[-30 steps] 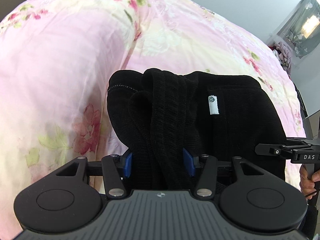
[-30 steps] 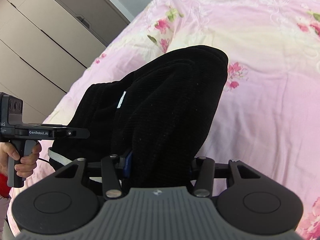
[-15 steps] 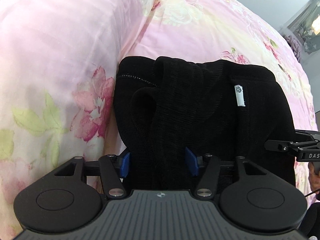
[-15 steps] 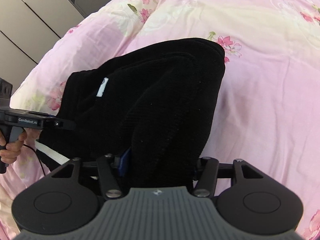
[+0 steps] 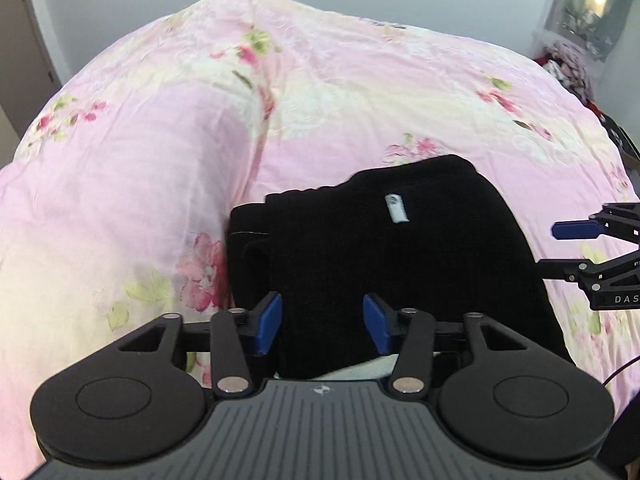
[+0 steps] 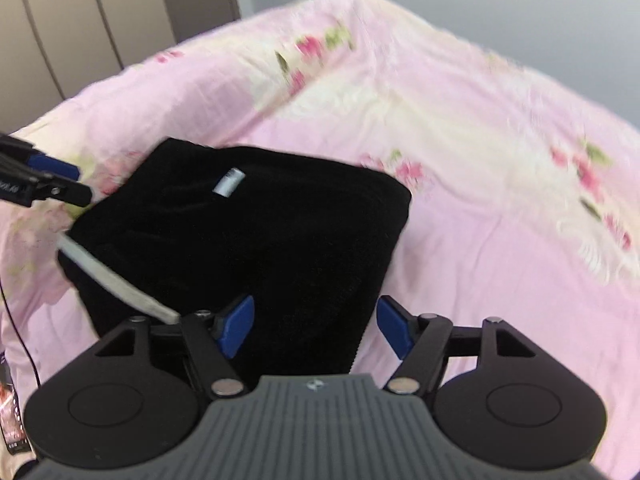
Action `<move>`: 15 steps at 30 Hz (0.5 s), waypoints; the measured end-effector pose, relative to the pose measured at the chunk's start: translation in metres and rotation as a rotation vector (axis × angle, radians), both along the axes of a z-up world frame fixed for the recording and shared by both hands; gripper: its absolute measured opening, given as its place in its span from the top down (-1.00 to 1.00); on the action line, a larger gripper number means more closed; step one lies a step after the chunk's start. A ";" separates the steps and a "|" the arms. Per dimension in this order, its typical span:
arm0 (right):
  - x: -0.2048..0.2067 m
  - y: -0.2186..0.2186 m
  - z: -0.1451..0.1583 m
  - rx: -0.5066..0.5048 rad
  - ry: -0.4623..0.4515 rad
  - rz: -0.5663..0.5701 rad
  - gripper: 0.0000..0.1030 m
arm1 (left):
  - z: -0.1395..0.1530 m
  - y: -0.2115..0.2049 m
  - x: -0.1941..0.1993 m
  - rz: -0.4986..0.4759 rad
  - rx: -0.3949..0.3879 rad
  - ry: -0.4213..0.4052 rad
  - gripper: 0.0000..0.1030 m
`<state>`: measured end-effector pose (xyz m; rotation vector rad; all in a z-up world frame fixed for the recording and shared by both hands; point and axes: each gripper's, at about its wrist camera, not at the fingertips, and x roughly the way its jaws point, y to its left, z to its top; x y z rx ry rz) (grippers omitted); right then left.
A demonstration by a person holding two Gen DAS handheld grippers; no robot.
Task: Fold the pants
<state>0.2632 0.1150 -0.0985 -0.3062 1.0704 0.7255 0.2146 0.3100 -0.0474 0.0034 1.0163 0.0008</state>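
The black pants (image 5: 380,248) lie folded in a compact bundle on the pink bed, a small white label (image 5: 394,209) on top. My left gripper (image 5: 324,320) hangs just above their near edge. Its jaws are closing, and the blue pads stand apart without pressing the cloth below. In the right wrist view the pants (image 6: 260,220) show a white waistband (image 6: 116,284) at their near left edge. My right gripper (image 6: 316,330) hovers over their near right corner with its jaws closing and the pads clear of the fabric. Each gripper also appears in the other's view: right gripper (image 5: 560,250), left gripper (image 6: 76,184).
A pink floral duvet (image 5: 320,100) covers the bed all around the pants. Wardrobe doors (image 6: 80,20) stand behind on the left. Cluttered items (image 5: 568,68) lie past the bed's far right corner. A thin cable (image 6: 16,320) hangs at the left.
Both grippers have let go of the black cloth and drawn back and up. The pants now lie flat on the bed, and more of the duvet shows.
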 end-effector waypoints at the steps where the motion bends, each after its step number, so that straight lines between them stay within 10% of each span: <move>1: -0.009 -0.002 0.005 0.015 -0.012 0.016 0.13 | 0.000 -0.005 -0.005 -0.005 0.029 -0.005 0.07; 15: -0.087 -0.032 -0.049 -0.007 -0.012 0.031 0.43 | -0.079 0.005 -0.025 0.068 0.062 0.076 0.39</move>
